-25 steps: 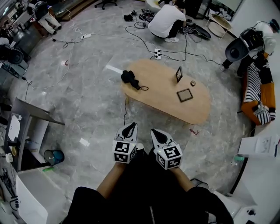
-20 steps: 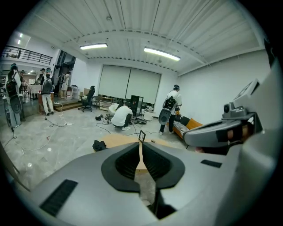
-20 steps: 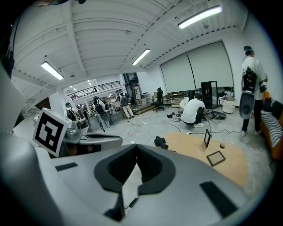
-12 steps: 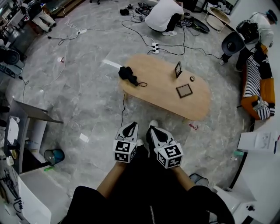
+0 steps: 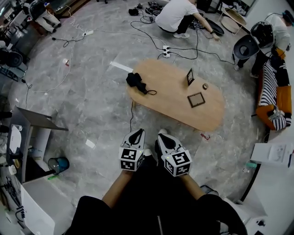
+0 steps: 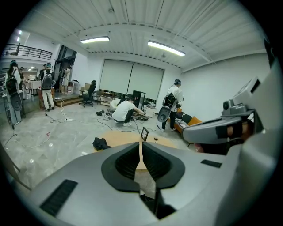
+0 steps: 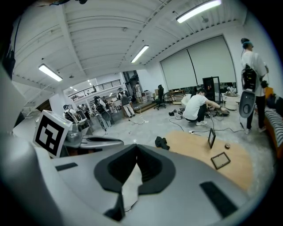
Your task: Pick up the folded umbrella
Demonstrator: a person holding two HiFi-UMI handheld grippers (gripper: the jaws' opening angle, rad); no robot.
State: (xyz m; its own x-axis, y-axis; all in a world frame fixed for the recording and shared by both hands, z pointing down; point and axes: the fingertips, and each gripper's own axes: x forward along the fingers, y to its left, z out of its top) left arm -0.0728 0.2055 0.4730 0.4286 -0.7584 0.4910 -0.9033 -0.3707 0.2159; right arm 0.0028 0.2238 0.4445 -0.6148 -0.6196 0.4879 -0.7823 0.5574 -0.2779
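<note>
The folded umbrella [image 5: 137,81] is a black bundle with a loop strap, lying at the left end of the oval wooden table [image 5: 174,110]. My left gripper [image 5: 136,134] and right gripper [image 5: 164,137] hang side by side over the floor, well short of the table, both shut and empty. In the left gripper view the jaws [image 6: 140,144] meet in a thin line, with the umbrella [image 6: 101,143] far ahead to the left. In the right gripper view the gripper [image 7: 137,145] is closed too, with the umbrella [image 7: 162,143] beyond it.
On the table are an upright picture frame [image 5: 189,77], a flat frame [image 5: 196,99] and a small round object [image 5: 205,86]. Cables and a power strip [image 5: 166,50] cross the floor behind it. A person [image 5: 177,13] crouches beyond; a striped sofa [image 5: 273,96] stands right.
Both grippers have edged slightly forward towards the table, still shut. The crouching person has stretched an arm out to the right. The umbrella has not moved.
</note>
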